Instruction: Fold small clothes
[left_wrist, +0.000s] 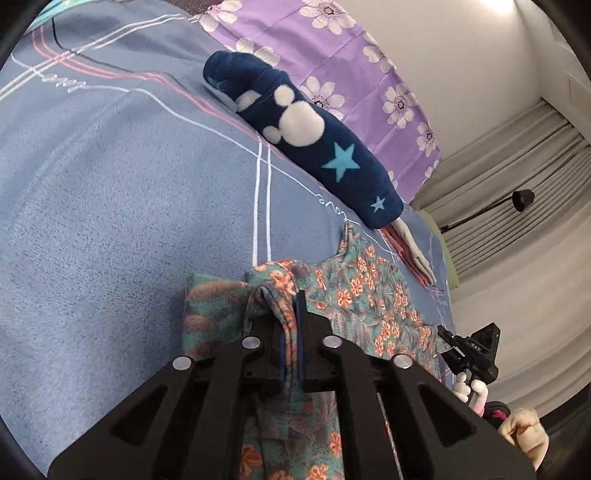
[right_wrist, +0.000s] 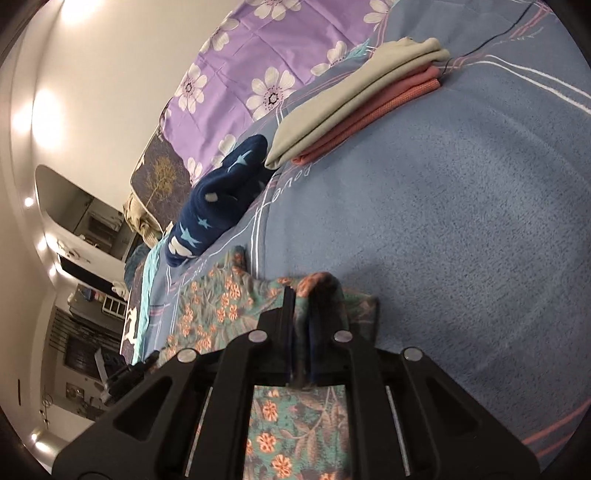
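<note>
A teal floral garment (left_wrist: 369, 295) with orange flowers lies on the blue-grey bedspread (left_wrist: 110, 221). My left gripper (left_wrist: 282, 301) is shut on a bunched edge of it at its left side. The same floral garment (right_wrist: 218, 306) shows in the right wrist view, where my right gripper (right_wrist: 301, 295) is shut on its other bunched edge, lifted a little off the bedspread (right_wrist: 461, 221). The right gripper (left_wrist: 469, 350) also shows at the right edge of the left wrist view.
A dark blue rolled fleece (left_wrist: 306, 136) with white shapes and stars lies at the back, also in the right wrist view (right_wrist: 218, 199). A folded beige and pink stack (right_wrist: 362, 96) sits beyond it. A purple flowered sheet (left_wrist: 332, 62) lies along the wall.
</note>
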